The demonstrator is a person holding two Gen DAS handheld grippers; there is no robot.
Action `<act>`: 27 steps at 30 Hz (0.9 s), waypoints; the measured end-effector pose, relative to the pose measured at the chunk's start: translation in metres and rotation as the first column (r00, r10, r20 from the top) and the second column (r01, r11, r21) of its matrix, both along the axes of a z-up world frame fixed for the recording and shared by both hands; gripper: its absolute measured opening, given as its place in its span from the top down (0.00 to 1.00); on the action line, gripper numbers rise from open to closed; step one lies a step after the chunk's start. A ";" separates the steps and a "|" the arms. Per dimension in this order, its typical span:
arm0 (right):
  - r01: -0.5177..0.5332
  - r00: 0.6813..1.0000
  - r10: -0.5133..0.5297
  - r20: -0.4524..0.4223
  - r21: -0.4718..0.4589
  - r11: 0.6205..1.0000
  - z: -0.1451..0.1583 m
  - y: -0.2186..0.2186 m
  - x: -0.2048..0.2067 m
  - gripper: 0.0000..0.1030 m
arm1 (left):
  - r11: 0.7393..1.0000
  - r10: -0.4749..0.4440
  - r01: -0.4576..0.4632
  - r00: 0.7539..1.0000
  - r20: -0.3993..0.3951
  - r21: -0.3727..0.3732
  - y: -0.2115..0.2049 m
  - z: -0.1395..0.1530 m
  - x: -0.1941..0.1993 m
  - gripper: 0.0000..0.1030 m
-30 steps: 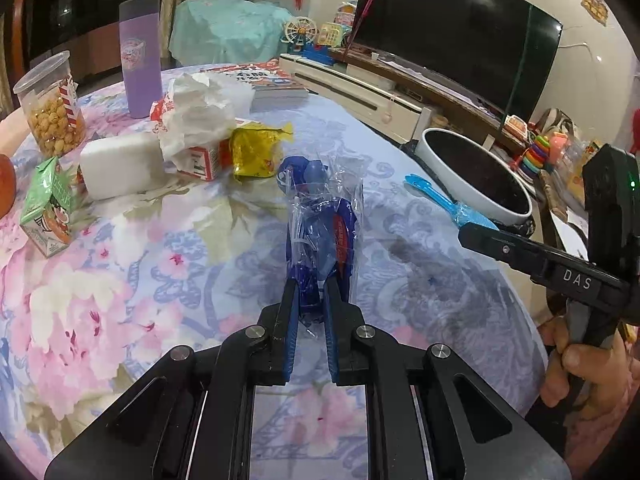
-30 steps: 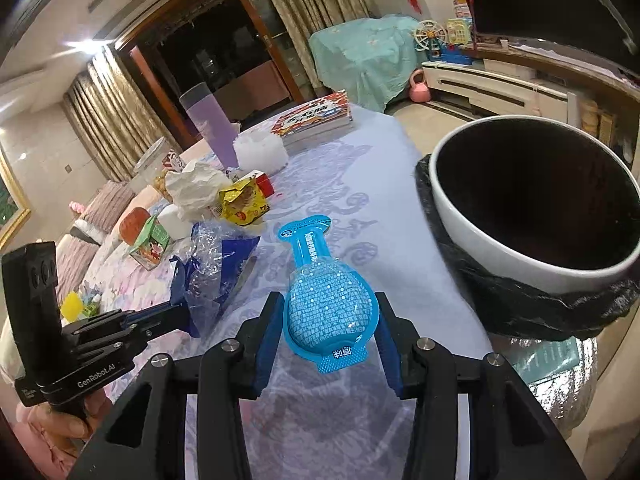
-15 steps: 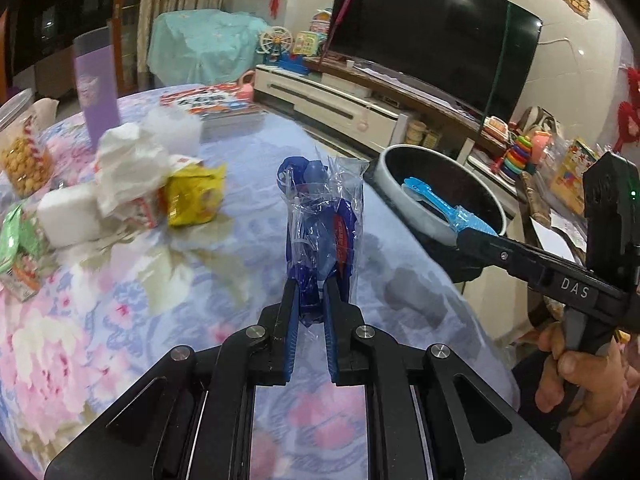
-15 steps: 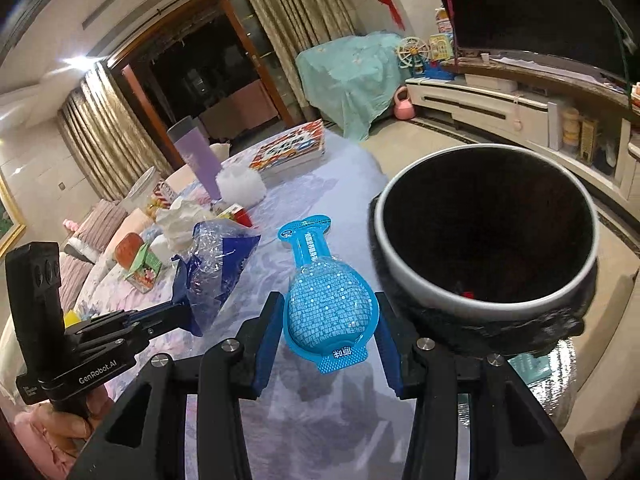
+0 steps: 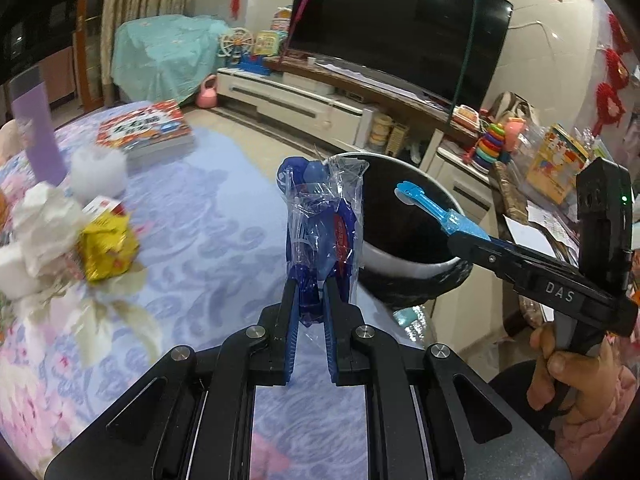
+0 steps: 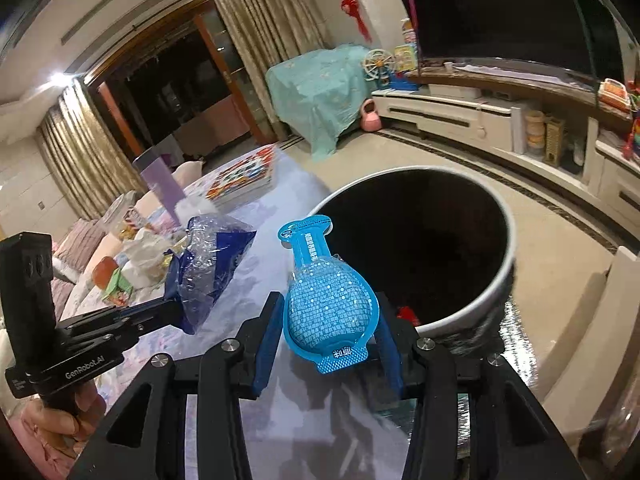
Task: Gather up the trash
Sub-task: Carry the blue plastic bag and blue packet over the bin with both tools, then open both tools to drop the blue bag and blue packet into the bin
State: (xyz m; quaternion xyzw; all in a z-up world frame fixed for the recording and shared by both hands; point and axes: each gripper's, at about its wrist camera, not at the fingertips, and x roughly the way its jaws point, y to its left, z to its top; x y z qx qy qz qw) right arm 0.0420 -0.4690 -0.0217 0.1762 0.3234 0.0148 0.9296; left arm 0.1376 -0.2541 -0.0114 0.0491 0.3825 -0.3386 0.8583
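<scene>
The left tongs pinch the lower end of a crumpled blue-and-clear plastic wrapper, which stands up above the desk just short of the bin. The right tongs clamp a light-blue flask-shaped packet by its broad body, neck aimed at the bin's rim. The bin stands off the desk edge. Likely risks: the light wrapper may cling to a pad or drift onto the floor if released short of the opening, and two tools crowding one rim could knock together
</scene>
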 end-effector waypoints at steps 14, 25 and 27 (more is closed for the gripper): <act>0.071 0.997 -0.071 -0.022 -0.026 0.997 0.000 -0.041 0.008 0.56 | 0.998 -0.063 0.063 0.998 -0.006 0.030 -0.045 0.000 0.010 0.90; 0.081 0.996 -0.083 -0.042 -0.041 0.996 -0.001 -0.051 0.020 0.56 | 0.994 -0.097 0.098 0.995 -0.021 0.058 -0.075 0.002 0.026 0.90; 0.080 0.996 -0.082 -0.046 -0.043 0.996 -0.001 -0.054 0.023 0.56 | 0.992 -0.105 0.106 0.994 -0.022 0.063 -0.081 0.002 0.029 0.90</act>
